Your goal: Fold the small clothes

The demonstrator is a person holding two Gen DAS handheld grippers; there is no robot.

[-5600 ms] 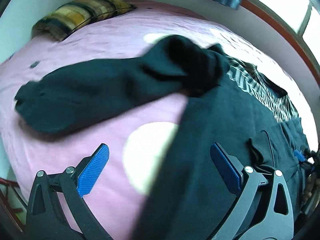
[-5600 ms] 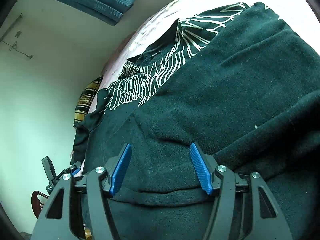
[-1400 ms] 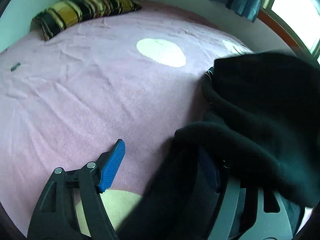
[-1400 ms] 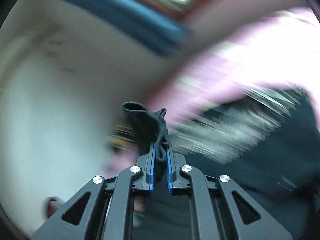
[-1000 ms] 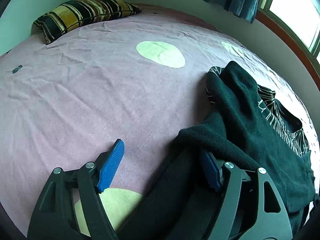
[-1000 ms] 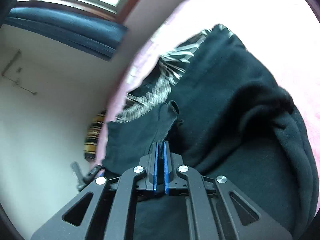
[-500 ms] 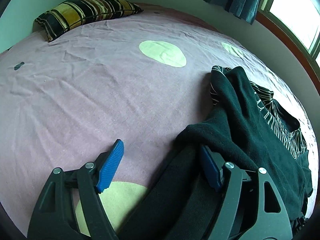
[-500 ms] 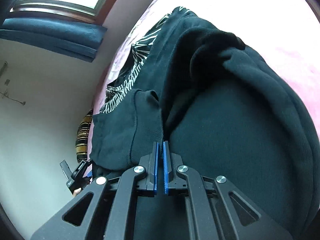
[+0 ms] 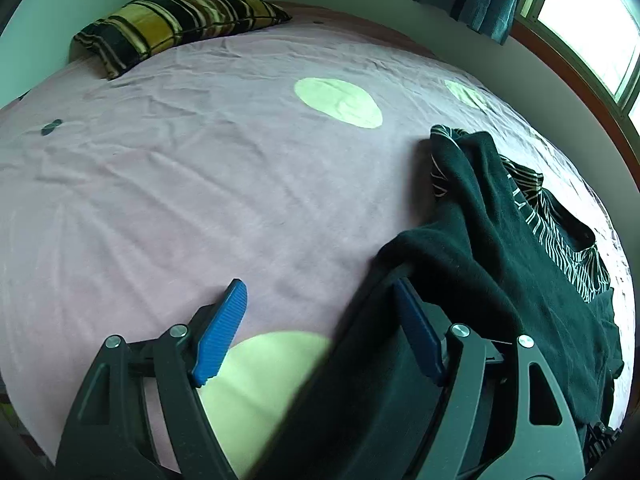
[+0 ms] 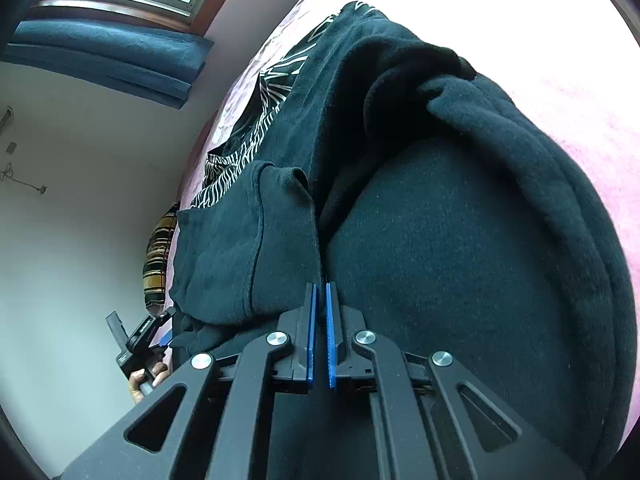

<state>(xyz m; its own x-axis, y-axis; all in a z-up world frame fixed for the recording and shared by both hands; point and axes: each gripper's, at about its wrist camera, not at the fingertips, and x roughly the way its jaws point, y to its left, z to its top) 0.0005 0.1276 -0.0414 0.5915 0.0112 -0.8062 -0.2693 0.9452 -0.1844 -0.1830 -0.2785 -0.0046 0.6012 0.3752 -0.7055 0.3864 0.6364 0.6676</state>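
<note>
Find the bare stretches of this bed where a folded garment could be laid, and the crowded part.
Free: pink sheet between striped pillow and left claw. Crowded: the window side, where the dark fleece covers a patterned shirt.

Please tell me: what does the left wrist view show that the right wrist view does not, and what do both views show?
Only the left wrist view shows the wide pink bedsheet with its pale green circles, and the left gripper with jaws apart, dark cloth lying over its right finger.

Only the right wrist view shows the right gripper, shut on an edge of the dark green garment, and a hand holding the other gripper.

Both show that garment, the black-and-white patterned garment, the striped pillow and the blue curtain.
</note>
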